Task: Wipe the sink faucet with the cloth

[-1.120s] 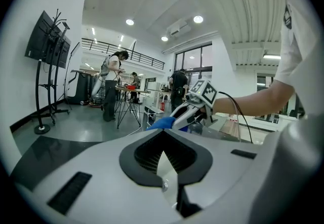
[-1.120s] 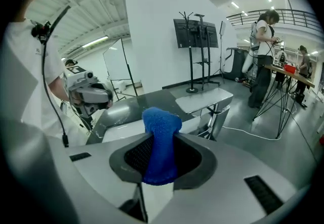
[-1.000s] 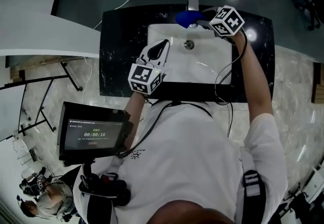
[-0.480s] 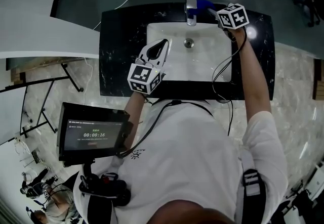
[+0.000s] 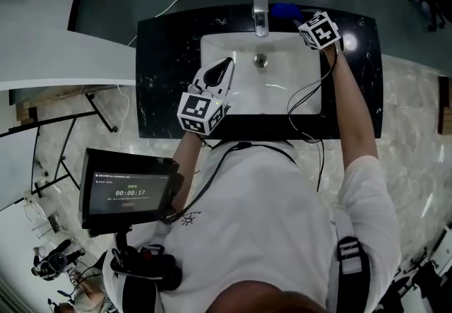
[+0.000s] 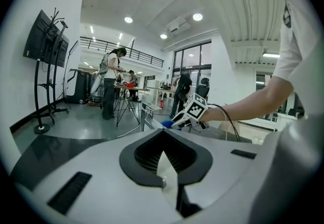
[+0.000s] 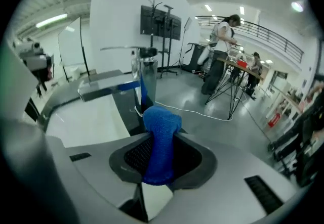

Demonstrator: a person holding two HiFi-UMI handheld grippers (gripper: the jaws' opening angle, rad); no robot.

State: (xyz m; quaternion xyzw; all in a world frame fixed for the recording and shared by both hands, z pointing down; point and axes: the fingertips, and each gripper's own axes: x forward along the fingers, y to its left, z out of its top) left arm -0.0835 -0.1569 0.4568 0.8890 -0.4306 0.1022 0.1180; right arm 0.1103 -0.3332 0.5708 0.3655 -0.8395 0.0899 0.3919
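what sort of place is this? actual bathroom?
Looks like an open lab hall, not a bathroom: the sink sits in a lone counter, with screens on a stand and people at worktables nearby.

From overhead, most of the blue cloth [image 5: 284, 10] hides behind the right tongs [image 5: 302, 21], and small print on the tablet screen [image 5: 131, 192] is too tiny to read.

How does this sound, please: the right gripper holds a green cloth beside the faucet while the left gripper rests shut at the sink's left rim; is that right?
Not quite: the cloth in the right gripper is blue, not green, as the right gripper view shows; otherwise correct.
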